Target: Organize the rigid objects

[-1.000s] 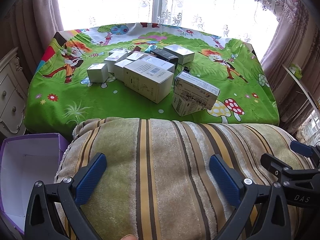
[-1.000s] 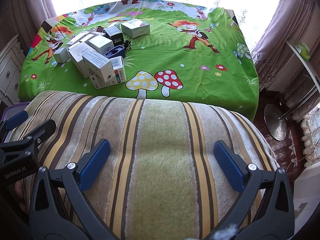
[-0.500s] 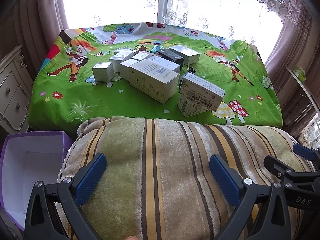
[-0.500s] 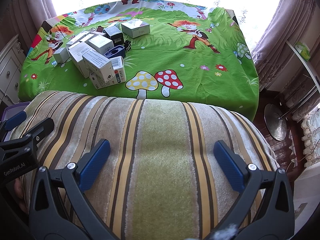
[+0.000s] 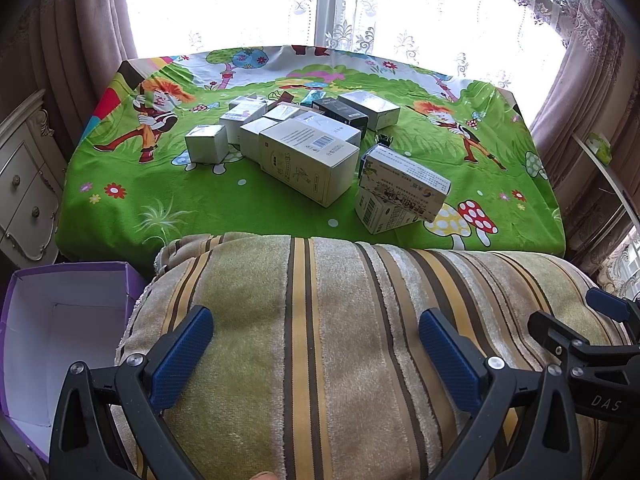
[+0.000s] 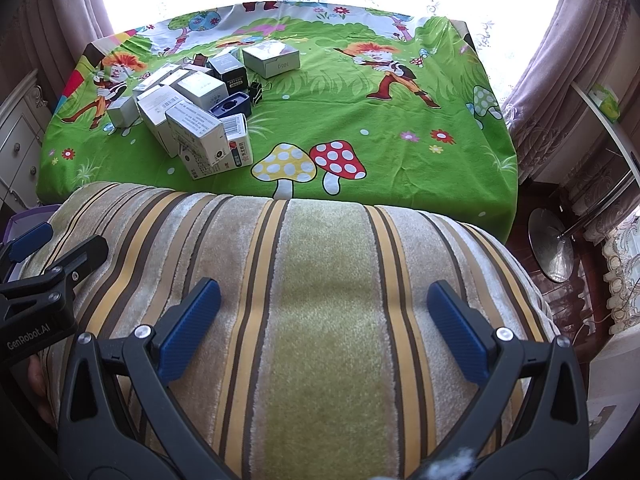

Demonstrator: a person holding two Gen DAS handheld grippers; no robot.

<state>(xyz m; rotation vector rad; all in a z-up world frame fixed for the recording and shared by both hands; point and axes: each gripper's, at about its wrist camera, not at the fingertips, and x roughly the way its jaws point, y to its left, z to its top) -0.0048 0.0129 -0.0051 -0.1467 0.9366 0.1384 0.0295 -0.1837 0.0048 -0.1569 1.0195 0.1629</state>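
Left tongs (image 5: 316, 344) spread apart, empty, above striped cushion (image 5: 340, 320), right tongs (image 6: 324, 320) likewise, carton cluster (image 5: 304, 140) on table (image 5: 120, 208) at 12 o'clock, purple box (image 5: 60, 320) at 9 o'clock.

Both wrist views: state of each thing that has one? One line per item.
left gripper: open, holding nothing, over the striped cushion
right gripper: open, holding nothing
purple box: open-topped, nothing visible inside
two printed cartons: stacked, top one askew
large white carton: lying flat, closed
binder clip: lying on the tablecloth
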